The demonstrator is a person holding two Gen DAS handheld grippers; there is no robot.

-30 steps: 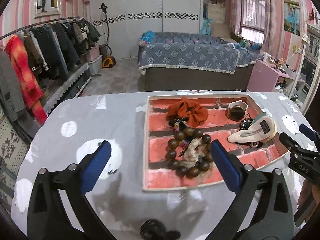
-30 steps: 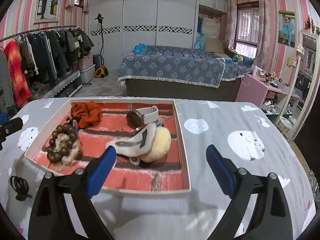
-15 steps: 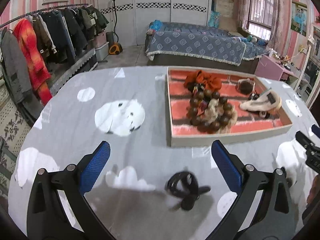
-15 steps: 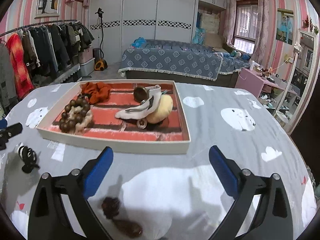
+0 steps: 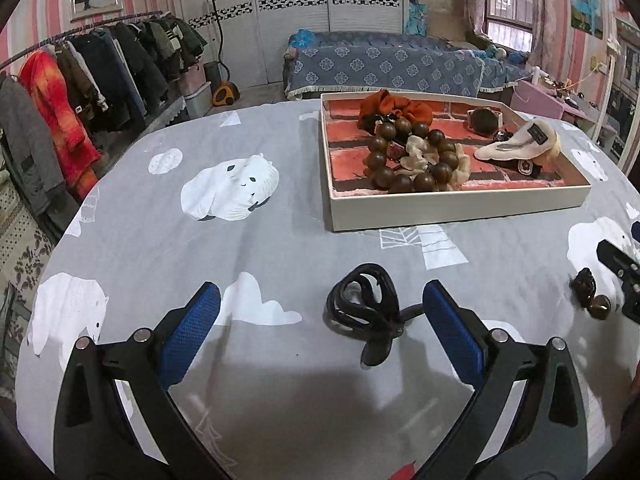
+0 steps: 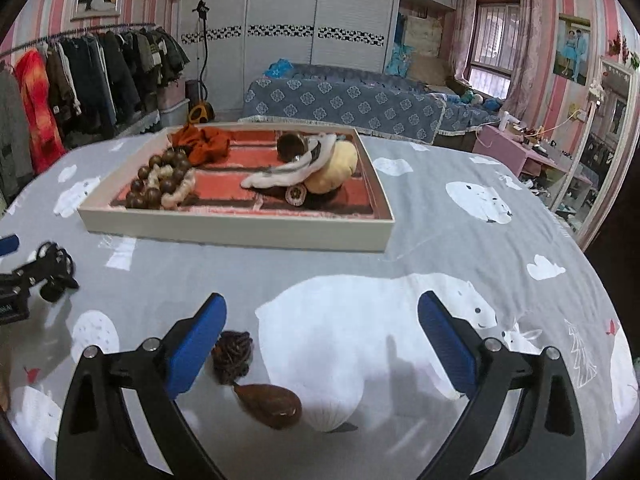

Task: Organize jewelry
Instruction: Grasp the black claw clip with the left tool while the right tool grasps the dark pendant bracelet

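A white tray (image 5: 440,212) with a red brick-pattern floor holds a wooden bead bracelet (image 5: 408,156), an orange scrunchie (image 5: 394,106), a watch (image 5: 484,120) and a cream hair clip (image 5: 520,142). The tray also shows in the right wrist view (image 6: 236,232). A black hair tie (image 5: 366,308) lies on the grey cloth between my open left gripper's fingers (image 5: 320,326). A brown carved pendant (image 6: 256,380) lies by the left finger of my open right gripper (image 6: 322,342). Both grippers are empty.
The table has a grey cloth (image 5: 240,240) with white bear prints. The right gripper's tip (image 5: 620,264) shows at the right edge of the left wrist view. A clothes rack (image 5: 80,80) stands at the left and a bed (image 5: 384,64) behind.
Both grippers have pulled back from the tray toward the near table edge. The black hair tie now lies between the left fingers and the brown pendant by the right gripper.
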